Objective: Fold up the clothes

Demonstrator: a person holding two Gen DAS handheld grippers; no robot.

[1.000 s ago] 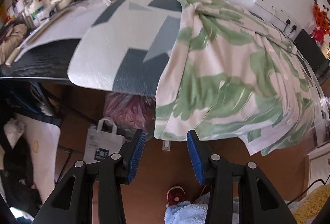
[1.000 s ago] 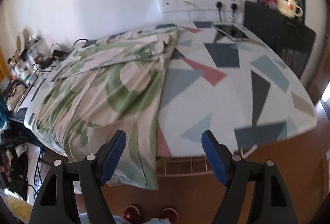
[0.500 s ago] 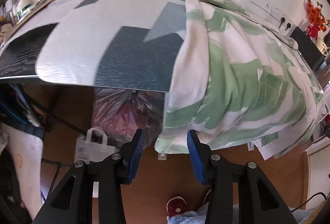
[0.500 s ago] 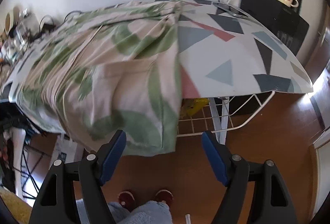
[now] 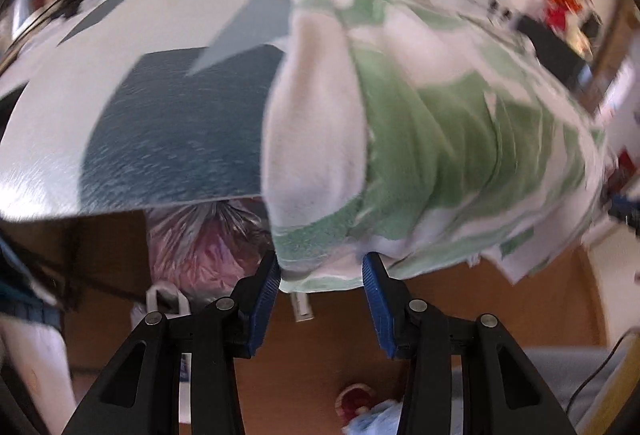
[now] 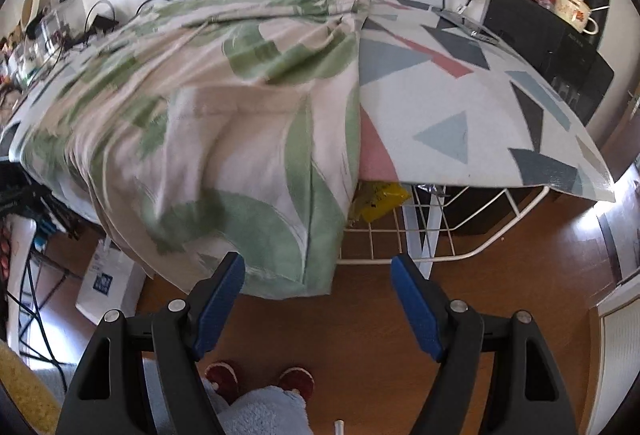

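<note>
A white shirt with green leaf print (image 5: 420, 139) lies spread over the patterned table (image 5: 168, 123), and its hem hangs over the front edge. In the left wrist view, which is blurred, my left gripper (image 5: 321, 261) is open, with the hem's lower left corner between its blue fingertips (image 5: 268, 283); the pads do not press on it. In the right wrist view the shirt (image 6: 248, 139) drapes down the table (image 6: 460, 103) front. My right gripper (image 6: 317, 265) stands wide open, and the hem's lower right corner hangs between its fingers, untouched.
Under the table are a pink plastic bag (image 5: 208, 247), a white paper bag (image 6: 108, 279), a white wire rack (image 6: 460, 235) and a yellow packet (image 6: 380, 199). A black box (image 6: 552, 47) stands at the far right. Cables clutter the far left. A person's red slippers (image 6: 296, 381) stand on the wooden floor.
Both grippers have sunk and come closer to the table's front edge. The hanging hem now lies between each pair of fingers. Neither jaw width has changed.
</note>
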